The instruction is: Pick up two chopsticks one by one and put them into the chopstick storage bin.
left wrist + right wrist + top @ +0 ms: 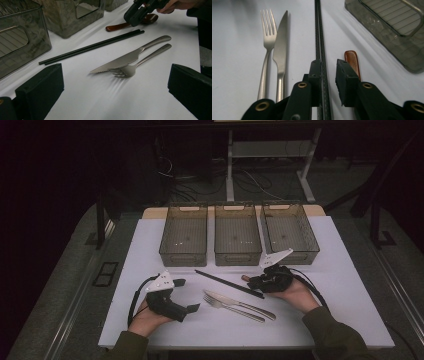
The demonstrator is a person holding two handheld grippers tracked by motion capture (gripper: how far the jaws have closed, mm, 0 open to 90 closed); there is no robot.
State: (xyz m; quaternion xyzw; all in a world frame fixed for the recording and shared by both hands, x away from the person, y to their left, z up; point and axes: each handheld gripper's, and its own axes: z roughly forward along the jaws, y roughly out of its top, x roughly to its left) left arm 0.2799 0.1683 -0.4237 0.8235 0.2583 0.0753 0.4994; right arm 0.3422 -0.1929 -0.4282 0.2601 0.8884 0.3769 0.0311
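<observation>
Two black chopsticks (227, 283) lie side by side at the middle of the white board. A steel knife (240, 302) and fork (232, 308) rest just in front of them. My right gripper (329, 65) is down at the chopsticks' right end, jaws a little apart. The chopsticks (319, 30) run along the inner face of its left jaw into the gap. A brown wooden spoon handle (352, 60) pokes out from under its right jaw. My left gripper (115, 85) stands wide open on the left, aimed at the knife (125, 60) and fork (140, 63), holding nothing.
Three see-through grey bins (182, 257) (237, 256) (300, 255) stand in a row at the back of the white board (150, 320). Cables trail from both grippers. Table legs and wires lie on the dark floor beyond.
</observation>
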